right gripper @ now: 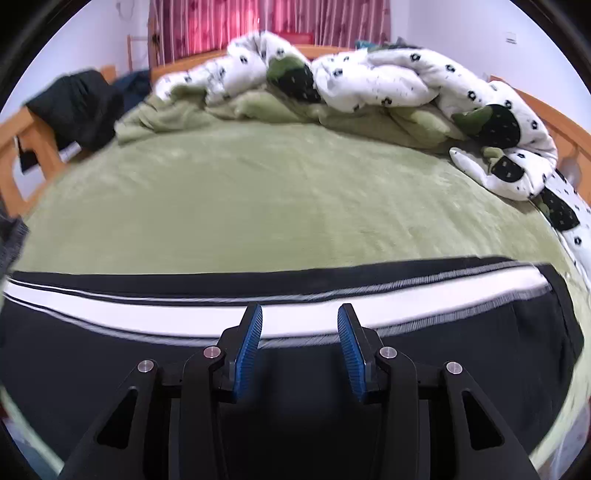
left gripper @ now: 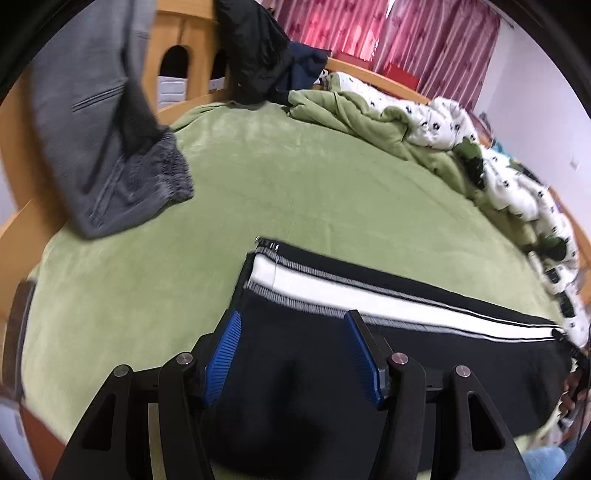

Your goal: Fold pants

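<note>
Black pants (left gripper: 332, 369) with a white side stripe lie flat on the green bed cover (left gripper: 295, 192), stretching from left to right. In the right wrist view the same pants (right gripper: 110, 350) span the near part of the bed. My left gripper (left gripper: 293, 325) hangs over the left end of the pants, open, with nothing between its blue pads (left gripper: 221, 362). Over the right part of the pants my right gripper (right gripper: 299, 317) is open too, its pads (right gripper: 249, 350) apart and clear of the cloth.
Grey pants (left gripper: 103, 147) hang at the left over the wooden bed frame (left gripper: 192, 40). A white and green patterned duvet (right gripper: 369, 85) is bunched along the far side. Dark clothes (right gripper: 77, 107) lie on the frame's corner. Red curtains (left gripper: 369, 29) cover the back wall.
</note>
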`<move>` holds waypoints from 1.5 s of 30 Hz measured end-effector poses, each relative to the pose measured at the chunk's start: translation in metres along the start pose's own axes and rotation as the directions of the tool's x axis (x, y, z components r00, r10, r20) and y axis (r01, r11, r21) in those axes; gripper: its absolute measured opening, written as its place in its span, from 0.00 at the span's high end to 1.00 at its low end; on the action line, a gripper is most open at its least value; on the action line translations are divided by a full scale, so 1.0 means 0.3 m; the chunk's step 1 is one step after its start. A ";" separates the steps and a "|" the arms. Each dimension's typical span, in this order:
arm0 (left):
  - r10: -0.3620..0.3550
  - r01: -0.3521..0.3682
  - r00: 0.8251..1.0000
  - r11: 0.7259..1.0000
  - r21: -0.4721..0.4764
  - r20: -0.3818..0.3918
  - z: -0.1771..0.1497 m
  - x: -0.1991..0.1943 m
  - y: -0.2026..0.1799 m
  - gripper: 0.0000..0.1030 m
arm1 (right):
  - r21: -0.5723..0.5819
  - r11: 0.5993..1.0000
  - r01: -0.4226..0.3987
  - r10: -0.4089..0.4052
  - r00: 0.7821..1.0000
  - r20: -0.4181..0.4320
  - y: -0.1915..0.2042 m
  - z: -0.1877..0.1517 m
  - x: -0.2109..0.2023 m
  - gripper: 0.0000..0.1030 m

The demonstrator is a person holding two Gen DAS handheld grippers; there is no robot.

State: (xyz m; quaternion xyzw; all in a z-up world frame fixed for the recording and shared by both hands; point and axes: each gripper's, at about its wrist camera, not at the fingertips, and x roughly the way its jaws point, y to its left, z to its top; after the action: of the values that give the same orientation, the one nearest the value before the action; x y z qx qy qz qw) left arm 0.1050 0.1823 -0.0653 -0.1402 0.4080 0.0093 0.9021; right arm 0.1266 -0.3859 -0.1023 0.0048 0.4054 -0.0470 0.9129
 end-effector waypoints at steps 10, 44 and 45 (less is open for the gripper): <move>0.022 -0.024 0.997 1.000 0.020 0.069 -0.081 -0.351 0.019 0.48 | -0.045 0.986 -0.158 0.160 0.985 0.059 0.208 -0.119 -0.375 0.51; -0.193 0.223 0.975 0.798 -0.559 0.114 -0.307 0.083 0.299 0.81 | 0.051 0.988 -0.146 0.149 0.986 -0.077 0.176 -0.381 -0.138 0.46; -0.179 0.220 0.975 0.815 -0.536 0.128 -0.289 0.054 0.269 0.81 | 0.052 0.988 -0.146 0.149 0.986 -0.068 0.163 -0.387 -0.149 0.46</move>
State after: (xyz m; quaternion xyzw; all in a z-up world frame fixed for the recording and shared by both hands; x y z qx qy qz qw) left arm 0.0418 0.2356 -0.1514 -0.4333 0.3388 0.0358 0.8344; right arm 0.0154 -0.3283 -0.1486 0.0579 0.4351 0.0116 0.8985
